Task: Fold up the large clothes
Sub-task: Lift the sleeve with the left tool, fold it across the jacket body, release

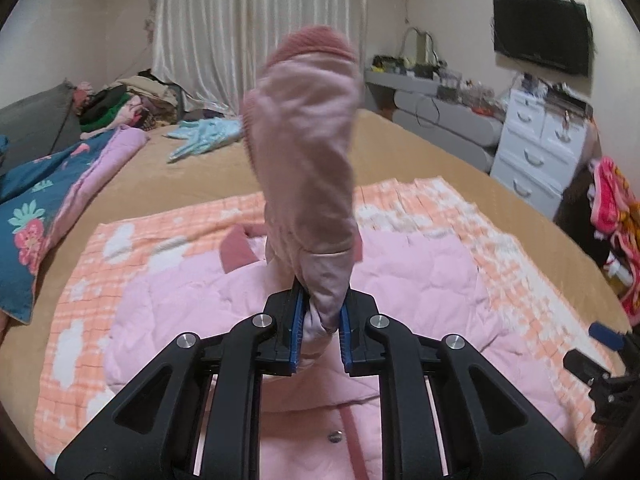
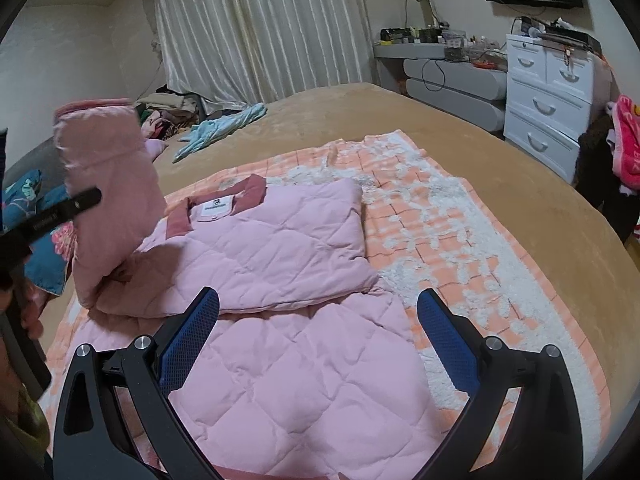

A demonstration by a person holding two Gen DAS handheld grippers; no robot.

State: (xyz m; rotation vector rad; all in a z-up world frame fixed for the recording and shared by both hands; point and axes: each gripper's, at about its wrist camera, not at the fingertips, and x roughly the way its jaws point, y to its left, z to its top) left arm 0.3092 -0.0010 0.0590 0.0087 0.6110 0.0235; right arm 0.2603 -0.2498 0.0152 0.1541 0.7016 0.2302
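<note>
Pink quilted jacket [image 2: 280, 248] on bed, sleeve [image 1: 308, 152] pinched in left gripper [image 1: 320, 320]

1 pink jacket [image 2: 280, 248], 1 blanket [image 2: 460, 232], 2 grippers (1 TV [image 1: 542, 36]), 1 bed [image 2: 400, 112].

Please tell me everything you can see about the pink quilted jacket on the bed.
The pink quilted jacket is pale pink, padded, with diamond stitching, a darker rose collar and a white neck label. It lies on an orange-and-white checked blanket on the bed. Its right side is already folded over the body. One sleeve, ending in a rose ribbed cuff, is lifted, its fabric pinched in the left tongs. The right tongs hover open above the lower part, not touching it.
</note>
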